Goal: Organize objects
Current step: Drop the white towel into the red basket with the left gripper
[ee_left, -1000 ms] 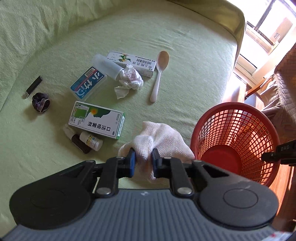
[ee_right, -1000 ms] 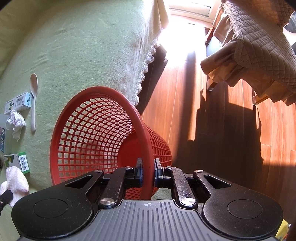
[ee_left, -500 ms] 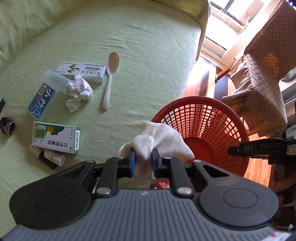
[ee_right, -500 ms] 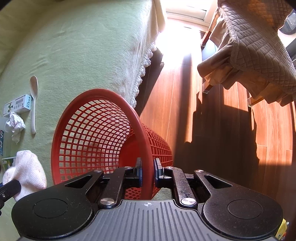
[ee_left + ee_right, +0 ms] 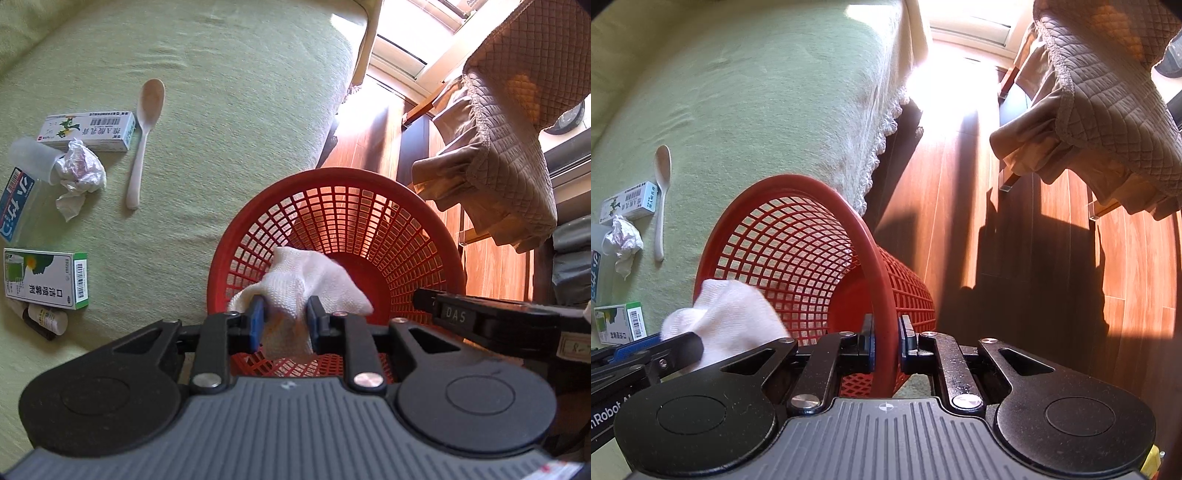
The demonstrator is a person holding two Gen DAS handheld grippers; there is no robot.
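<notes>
My left gripper (image 5: 284, 325) is shut on a white knitted cloth (image 5: 310, 284) and holds it over the mouth of the red mesh basket (image 5: 369, 221). My right gripper (image 5: 885, 343) is shut on the rim of the red basket (image 5: 798, 240) and holds it tilted at the bed's edge. The white cloth (image 5: 731, 317) shows at the basket's mouth in the right wrist view. On the green bedcover lie a spoon (image 5: 146, 125), a white medicine box (image 5: 90, 131), a crumpled tissue (image 5: 77, 177), a green and white box (image 5: 44, 278) and small bottles (image 5: 46, 319).
The bed's edge (image 5: 882, 147) drops to a wooden floor (image 5: 1015, 221). A chair draped in brown quilted fabric (image 5: 509, 122) stands to the right. A blue and white packet (image 5: 14, 210) and a clear cup (image 5: 31, 158) lie at the far left.
My left gripper has carried the white cloth to the right, from the bedcover to over the basket's mouth. The right gripper keeps its hold on the basket rim.
</notes>
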